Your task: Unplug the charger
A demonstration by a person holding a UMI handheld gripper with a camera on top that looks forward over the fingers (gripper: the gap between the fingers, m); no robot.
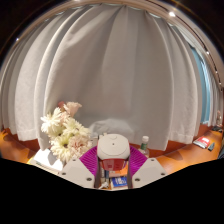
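Note:
A white charger block (pixel 112 146) with a rounded top stands between my two fingers, with a red part (pixel 113 164) just below it. My gripper (pixel 113 158) is shut on the charger, and the magenta pads (pixel 90 158) press on it from both sides. Something small and blue (pixel 118 182) lies under the fingers near their base. No cable or socket shows; the charger and fingers hide what lies under them.
A bunch of white and pale pink flowers (pixel 62 128) stands just left of the fingers. White curtains (pixel 120 70) fill the background. A small bottle (pixel 144 146) stands to the right on the orange-brown tabletop (pixel 185 153). A flat item (pixel 203 142) lies far right.

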